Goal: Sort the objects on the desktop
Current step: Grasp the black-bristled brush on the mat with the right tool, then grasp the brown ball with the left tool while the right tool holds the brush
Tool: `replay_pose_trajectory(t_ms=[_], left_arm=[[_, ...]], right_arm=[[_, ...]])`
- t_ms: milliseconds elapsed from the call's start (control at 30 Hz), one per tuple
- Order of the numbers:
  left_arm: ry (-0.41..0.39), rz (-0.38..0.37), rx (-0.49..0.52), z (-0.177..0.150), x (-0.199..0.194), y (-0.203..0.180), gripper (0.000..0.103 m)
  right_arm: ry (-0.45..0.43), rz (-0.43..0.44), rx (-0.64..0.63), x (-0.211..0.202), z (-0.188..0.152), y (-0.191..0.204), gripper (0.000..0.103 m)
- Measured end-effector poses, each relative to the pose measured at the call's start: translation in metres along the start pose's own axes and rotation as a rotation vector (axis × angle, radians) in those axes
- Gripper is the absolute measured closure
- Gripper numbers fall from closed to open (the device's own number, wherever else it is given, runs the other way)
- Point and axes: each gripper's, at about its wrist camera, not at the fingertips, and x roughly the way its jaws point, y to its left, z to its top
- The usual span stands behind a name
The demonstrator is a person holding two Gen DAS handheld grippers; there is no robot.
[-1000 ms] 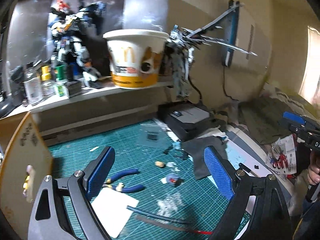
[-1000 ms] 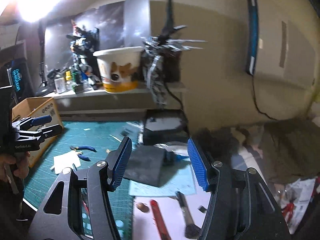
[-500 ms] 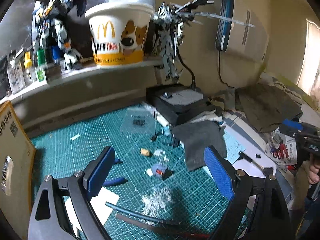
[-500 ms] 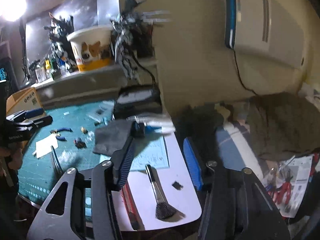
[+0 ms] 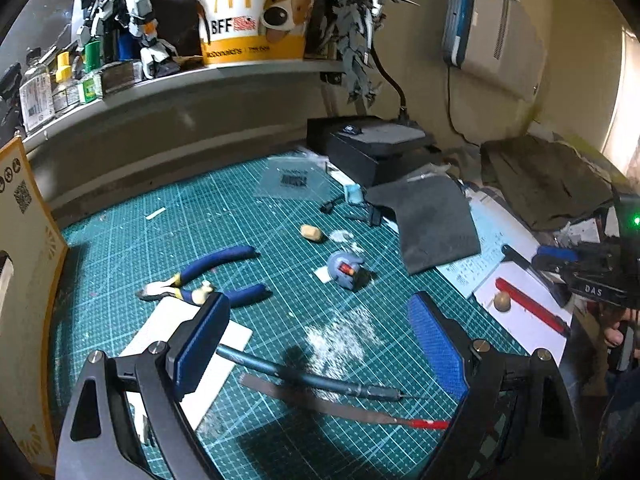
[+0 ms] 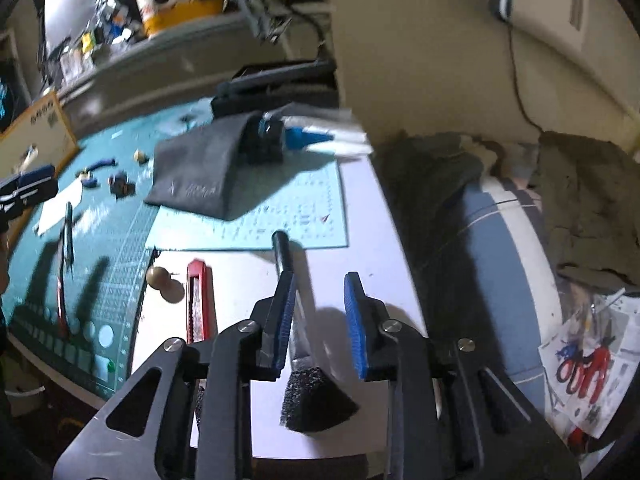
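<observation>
Black-handled brush with dark bristles [image 6: 298, 332] lying between closing right tongs [image 6: 320, 312], not yet pinched, ready for lifting; left tongs [image 5: 320, 328] wide above thin dark pen tool [image 5: 312, 376].

A hobby corner in a home, set up for model building: a green cutting mat [image 5: 168, 240] covers the desk, with pliers [image 5: 208, 280] on it, and robot models [image 5: 124, 12] and paint bottles [image 5: 60, 80] line the shelf [image 5: 224, 76].
</observation>
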Motion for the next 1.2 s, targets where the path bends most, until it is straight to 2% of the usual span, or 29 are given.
replay_pose_trajectory(t_ms=[233, 300, 433, 467, 633, 833, 967, 1033, 1200], left_arm=[[0.009, -0.034, 0.034, -0.009, 0.003, -0.024, 0.011], [0.011, -0.052, 0.044, -0.01, 0.005, -0.032, 0.012], [-0.026, -0.068, 0.089, -0.012, 0.007, -0.051, 0.011], [-0.043, -0.068, 0.108, -0.012, 0.008, -0.057, 0.011], [-0.033, -0.136, 0.173, -0.009, 0.017, -0.092, 0.012], [0.052, -0.196, 0.193, -0.004, 0.035, -0.126, 0.012], [0.088, -0.226, 0.175, -0.001, 0.047, -0.132, 0.013], [0.116, -0.227, 0.159, 0.002, 0.055, -0.132, 0.022], [0.191, -0.202, 0.181, 0.003, 0.074, -0.14, 0.031]], right_arm=[[0.029, 0.0, -0.071, 0.008, -0.003, 0.015, 0.08], [0.029, 0.012, -0.055, 0.009, -0.003, 0.014, 0.081], [0.029, 0.018, -0.015, 0.009, -0.002, 0.006, 0.092], [0.03, 0.024, 0.001, 0.009, -0.002, 0.004, 0.092], [-0.003, 0.02, 0.052, 0.003, 0.0, -0.002, 0.092], [-0.038, 0.036, 0.055, -0.014, 0.005, -0.003, 0.092], [-0.058, 0.037, 0.05, -0.025, 0.009, -0.004, 0.092], [-0.064, 0.032, 0.054, -0.03, 0.011, -0.005, 0.092], [-0.098, 0.049, 0.064, -0.044, 0.015, -0.008, 0.092]])
